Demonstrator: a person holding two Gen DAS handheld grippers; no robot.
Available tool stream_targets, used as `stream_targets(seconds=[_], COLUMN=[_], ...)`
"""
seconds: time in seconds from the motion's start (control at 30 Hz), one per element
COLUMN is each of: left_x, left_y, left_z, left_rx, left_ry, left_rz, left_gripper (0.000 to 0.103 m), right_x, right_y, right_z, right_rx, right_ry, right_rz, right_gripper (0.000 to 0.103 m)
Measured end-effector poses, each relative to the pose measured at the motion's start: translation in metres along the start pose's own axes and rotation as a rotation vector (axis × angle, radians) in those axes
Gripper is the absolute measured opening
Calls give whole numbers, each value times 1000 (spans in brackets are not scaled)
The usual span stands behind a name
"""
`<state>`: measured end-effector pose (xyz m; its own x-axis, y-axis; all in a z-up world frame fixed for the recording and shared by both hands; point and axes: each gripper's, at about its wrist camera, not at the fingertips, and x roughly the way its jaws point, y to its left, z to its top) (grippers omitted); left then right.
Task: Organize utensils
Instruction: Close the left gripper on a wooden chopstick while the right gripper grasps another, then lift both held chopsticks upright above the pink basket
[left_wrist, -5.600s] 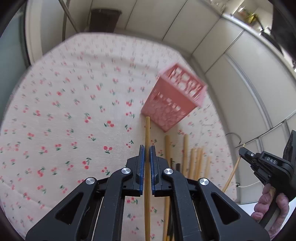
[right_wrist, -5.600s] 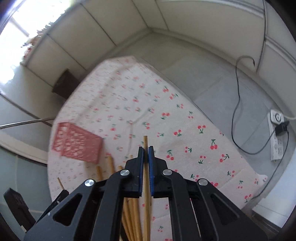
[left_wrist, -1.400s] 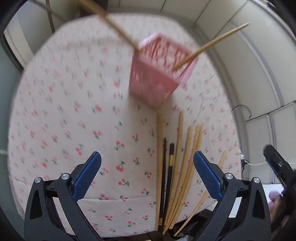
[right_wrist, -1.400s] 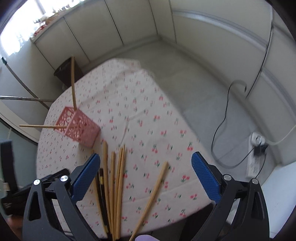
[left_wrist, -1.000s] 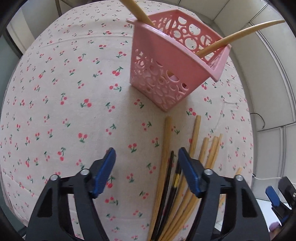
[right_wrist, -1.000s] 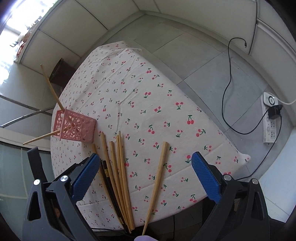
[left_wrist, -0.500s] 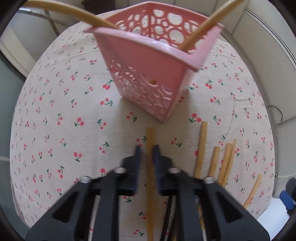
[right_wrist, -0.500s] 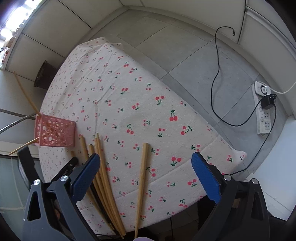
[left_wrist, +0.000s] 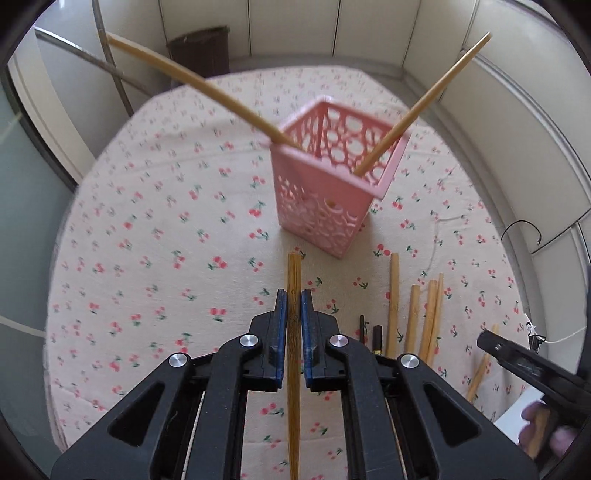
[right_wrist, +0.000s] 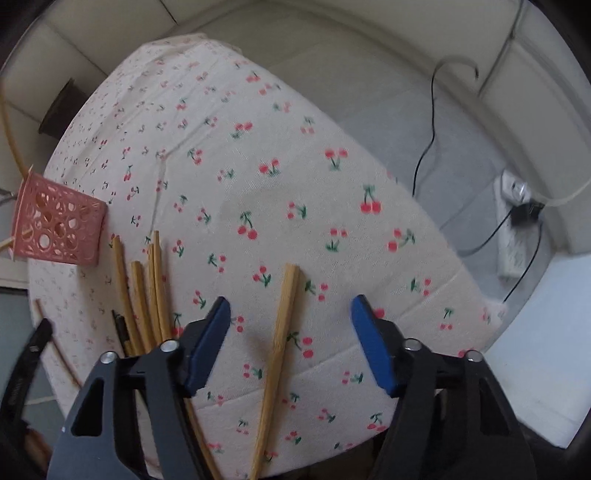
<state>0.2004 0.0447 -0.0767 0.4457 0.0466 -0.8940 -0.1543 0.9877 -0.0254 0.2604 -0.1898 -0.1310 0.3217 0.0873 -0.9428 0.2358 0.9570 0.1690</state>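
**pinefork:** Since a second ago the left gripper (left_wrist: 291, 317) went from half-spread over the pile to clamped tight on one bamboo chopstick (left_wrist: 294, 280), and it's already lifting clear of the cloth. Right gripper (right_wrist: 291, 332) dropped lower over the lone chopstick (right_wrist: 280, 325), which lies well apart from the rest.

**tablerat:** Yep. Left pads pinch the stick partway along its length, so the free tip pokes out toward 12 o'clock, straight at the pink basket (left_wrist: 325, 206). My guess is that's deliberate: tip first into the opening.

**pinefork:** And the right jaws? They look about half-wide to me.

**tablerat:** They're closing, with the stick lying between them but not touched yet by either pad. It runs roughly along the gripper's line, so the pads should meet its sides.

**pinefork:** Basket already holds two sticks (left_wrist: 417, 107), leaning out at 10 and 1 o'clock in the left view.

**tablerat:** The remaining bundle (left_wrist: 424, 314) sits on the cherry tablecloth (left_wrist: 147, 221) at about 4 o'clock from the basket, so plenty is left to sort.
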Motion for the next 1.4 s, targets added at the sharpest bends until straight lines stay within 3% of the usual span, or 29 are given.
stream_targets(seconds=[0.13, 0.23, 0.57, 0.93, 1.17, 1.4], left_x=[-16, -24, -52, -104, -135, -165], left_y=[12, 17, 29, 44, 45, 48], left_z=[-2, -3, 3, -6, -10, -2], left_rx=[8, 0, -69, -110, -115, -139], left_ry=[-52, -68, -194, -377, -470, -553], left_rz=[-7, -15, -67, -147, -180, -219], left_gripper=[7, 7, 7, 7, 7, 7], right_x=[2, 3, -23, -101, -169, -219], right_y=[8, 11, 29, 25, 15, 7], right_z=[-4, -6, -6, -13, -21, -19], right_rx=[-16, -7, -60, -113, -141, -125], right_ry=[-21, -35, -129, -326, -508, -586], right_rz=[-15, -10, 79, 212, 277, 368], right_gripper=[17, 8, 8, 8, 8, 8])
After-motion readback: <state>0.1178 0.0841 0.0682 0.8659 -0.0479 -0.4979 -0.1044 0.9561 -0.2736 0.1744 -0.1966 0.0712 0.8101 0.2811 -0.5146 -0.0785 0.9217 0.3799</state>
